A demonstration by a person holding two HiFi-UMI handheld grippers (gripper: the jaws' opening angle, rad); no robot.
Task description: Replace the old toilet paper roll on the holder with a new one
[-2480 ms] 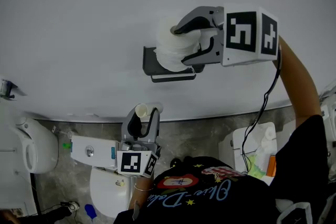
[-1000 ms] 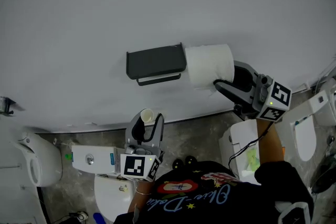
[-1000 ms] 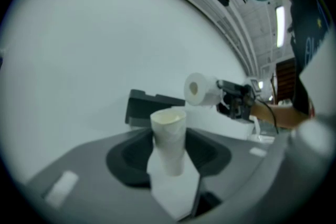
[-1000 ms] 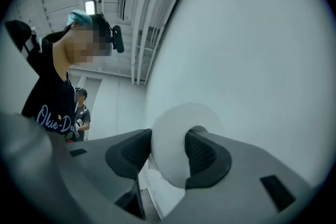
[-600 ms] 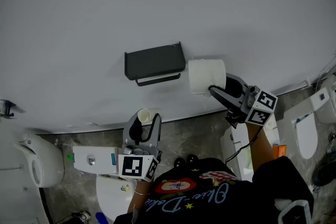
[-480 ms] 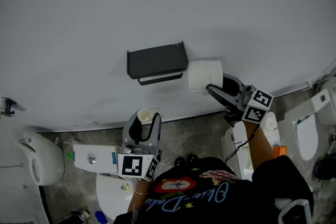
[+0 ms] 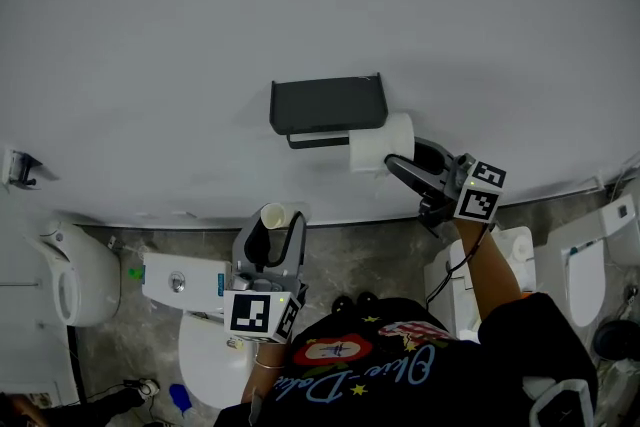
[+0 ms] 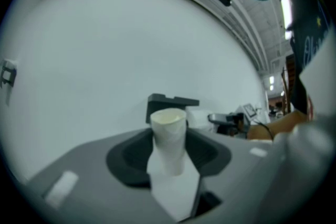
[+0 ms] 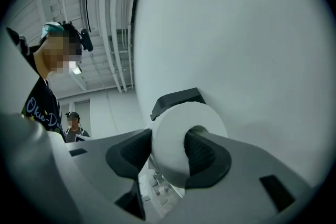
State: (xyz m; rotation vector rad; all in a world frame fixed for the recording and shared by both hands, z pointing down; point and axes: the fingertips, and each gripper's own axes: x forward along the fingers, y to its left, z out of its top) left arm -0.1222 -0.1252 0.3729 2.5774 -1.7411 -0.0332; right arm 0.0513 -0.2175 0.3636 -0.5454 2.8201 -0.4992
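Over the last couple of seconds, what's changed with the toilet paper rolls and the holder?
The right gripper, gripping the full roll throughout, carried it off the front of the holder to the right, then down to the holder's lower right corner. The left gripper kept its grip on the empty cardboard tube, low and nearly still.

The grey floor [image 7: 372, 260] bears white toilets [image 7: 205, 360]; the wall [image 7: 300, 5] bears a dark holder [image 7: 325, 105].

Matt black holder [image 7: 326, 103], soft white paper roll [image 7: 378, 144]
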